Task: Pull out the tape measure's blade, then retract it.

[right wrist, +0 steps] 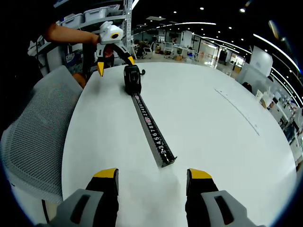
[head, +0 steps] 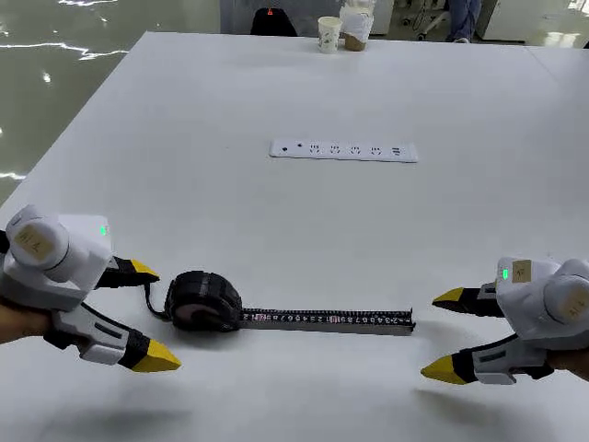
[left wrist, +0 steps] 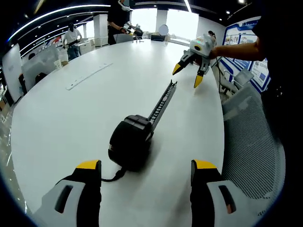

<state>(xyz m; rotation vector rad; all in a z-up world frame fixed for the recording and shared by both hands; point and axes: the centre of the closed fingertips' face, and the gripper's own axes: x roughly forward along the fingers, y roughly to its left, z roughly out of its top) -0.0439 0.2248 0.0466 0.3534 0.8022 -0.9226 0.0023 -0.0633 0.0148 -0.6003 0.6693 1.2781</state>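
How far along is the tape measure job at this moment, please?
Pull-out looks done: the blade lies extended on the table from the case. Nothing is in hand: the left claw and right claw are open, off the tape. Retracting the blade is left.

1. The tape measure has a chunky, rounded black case that sits near the front edge of the white worktop. A thin black cord trails from its left side.
2. Its blade is drawn out to the right and lies straight and flat, with the numbers facing up.
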